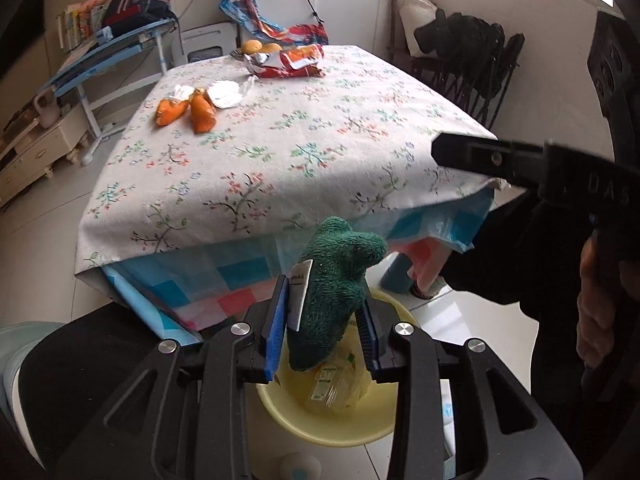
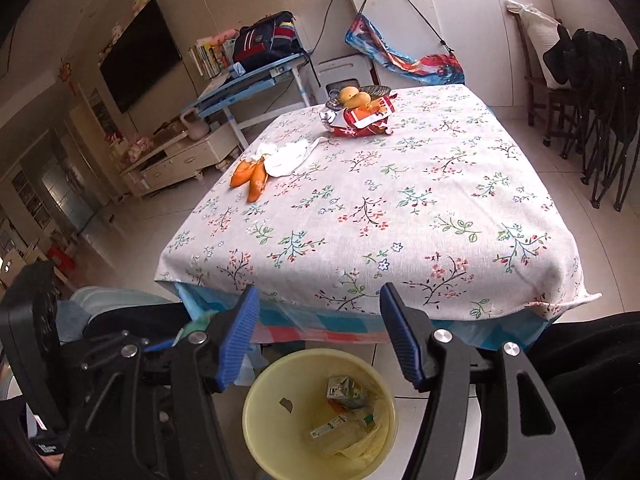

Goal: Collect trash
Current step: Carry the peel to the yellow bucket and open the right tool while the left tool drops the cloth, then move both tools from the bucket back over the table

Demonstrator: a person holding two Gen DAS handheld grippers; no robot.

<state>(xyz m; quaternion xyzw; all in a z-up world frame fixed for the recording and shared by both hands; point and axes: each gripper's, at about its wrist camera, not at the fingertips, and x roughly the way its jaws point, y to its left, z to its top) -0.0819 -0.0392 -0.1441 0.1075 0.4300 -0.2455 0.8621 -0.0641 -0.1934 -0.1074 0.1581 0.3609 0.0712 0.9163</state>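
My left gripper point(image 1: 322, 320) is shut on a dark green sock point(image 1: 336, 292) and holds it upright just above a yellow bin point(image 1: 320, 420) on the floor in front of the table. The bin point(image 2: 272, 420) holds a juice carton point(image 2: 346, 392) and wrappers. My right gripper point(image 2: 316, 336) is open and empty above the bin's near side. On the floral tablecloth lie orange peels point(image 2: 250, 176), white tissue point(image 2: 288, 156) and a red snack bag point(image 2: 360, 122). The peels point(image 1: 188, 110), tissue point(image 1: 226, 92) and bag point(image 1: 296, 62) also show in the left wrist view.
A fruit bowl with mangoes point(image 2: 356, 96) stands at the table's far edge. Dark folding chairs point(image 2: 600, 100) stand to the right, a blue desk point(image 2: 248, 84) and a TV cabinet point(image 2: 176, 160) to the left. White cupboards point(image 2: 460, 20) line the back wall.
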